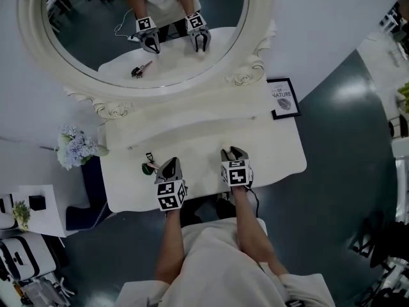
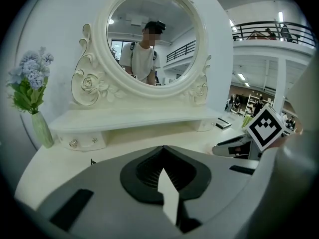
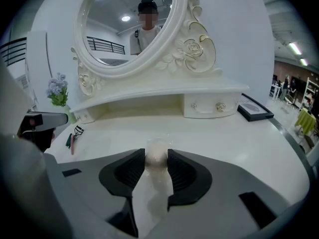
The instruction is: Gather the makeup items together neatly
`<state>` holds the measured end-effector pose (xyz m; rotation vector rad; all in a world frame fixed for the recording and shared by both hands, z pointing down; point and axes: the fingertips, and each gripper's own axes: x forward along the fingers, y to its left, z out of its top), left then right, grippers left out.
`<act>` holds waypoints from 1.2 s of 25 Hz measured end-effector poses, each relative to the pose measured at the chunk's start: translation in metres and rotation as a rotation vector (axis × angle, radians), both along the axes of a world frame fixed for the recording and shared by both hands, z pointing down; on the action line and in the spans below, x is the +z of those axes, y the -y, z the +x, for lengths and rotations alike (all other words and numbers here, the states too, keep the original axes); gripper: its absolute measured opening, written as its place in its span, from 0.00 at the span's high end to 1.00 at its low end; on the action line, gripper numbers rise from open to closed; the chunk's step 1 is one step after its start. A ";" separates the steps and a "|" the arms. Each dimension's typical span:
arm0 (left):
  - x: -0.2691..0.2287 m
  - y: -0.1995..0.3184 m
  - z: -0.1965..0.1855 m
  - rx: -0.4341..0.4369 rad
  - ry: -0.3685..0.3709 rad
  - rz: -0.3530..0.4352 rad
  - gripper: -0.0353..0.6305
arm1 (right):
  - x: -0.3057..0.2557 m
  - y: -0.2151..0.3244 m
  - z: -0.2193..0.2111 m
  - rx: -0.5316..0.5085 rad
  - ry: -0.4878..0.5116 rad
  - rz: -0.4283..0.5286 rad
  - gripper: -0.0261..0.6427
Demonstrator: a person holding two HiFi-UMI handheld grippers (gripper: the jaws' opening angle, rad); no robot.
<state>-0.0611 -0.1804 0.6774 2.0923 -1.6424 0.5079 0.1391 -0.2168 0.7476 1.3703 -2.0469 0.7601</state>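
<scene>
We see a cream worktop, and the same cream on the mirror frame, with rose-and-scroll relief. Left gripper and right gripper: grey shells, black pads, cubes in black-and-white square markers. Makeup item in the right one is translucent, pale beige at the tip. Eyelash curler is black; sticks beside it are green and pink. Flowers pale blue-lilac, green leaves. Picture frame black, white print inside. Floor dark grey.
</scene>
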 end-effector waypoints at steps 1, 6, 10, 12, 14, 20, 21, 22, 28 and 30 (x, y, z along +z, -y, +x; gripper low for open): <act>0.000 0.000 0.002 -0.001 0.003 -0.001 0.93 | 0.000 0.000 0.001 0.001 0.001 0.001 0.69; -0.002 -0.003 0.005 -0.006 0.016 0.000 0.93 | -0.006 0.000 0.000 -0.005 0.009 0.005 0.64; -0.004 -0.006 0.001 -0.017 0.020 0.001 0.93 | -0.020 0.004 -0.003 -0.009 0.020 0.034 0.63; -0.004 -0.008 -0.003 -0.022 0.021 0.001 0.93 | -0.028 0.008 -0.005 -0.008 0.025 0.055 0.63; -0.006 -0.010 -0.008 -0.030 0.025 0.004 0.93 | -0.038 0.012 -0.009 -0.013 0.027 0.080 0.63; -0.013 -0.020 -0.033 -0.085 0.027 0.017 0.93 | -0.065 0.021 -0.035 -0.069 0.026 0.150 0.63; -0.013 -0.023 -0.037 -0.098 0.027 0.016 0.93 | -0.068 0.022 -0.042 -0.086 0.027 0.157 0.63; -0.013 -0.027 -0.042 -0.112 0.027 0.016 0.93 | -0.069 0.022 -0.050 -0.106 0.028 0.162 0.63; -0.012 -0.050 -0.077 -0.207 0.028 0.008 0.93 | -0.070 0.014 -0.106 -0.233 0.046 0.163 0.63; -0.011 -0.058 -0.090 -0.243 0.028 0.004 0.93 | -0.070 0.009 -0.124 -0.274 0.053 0.159 0.63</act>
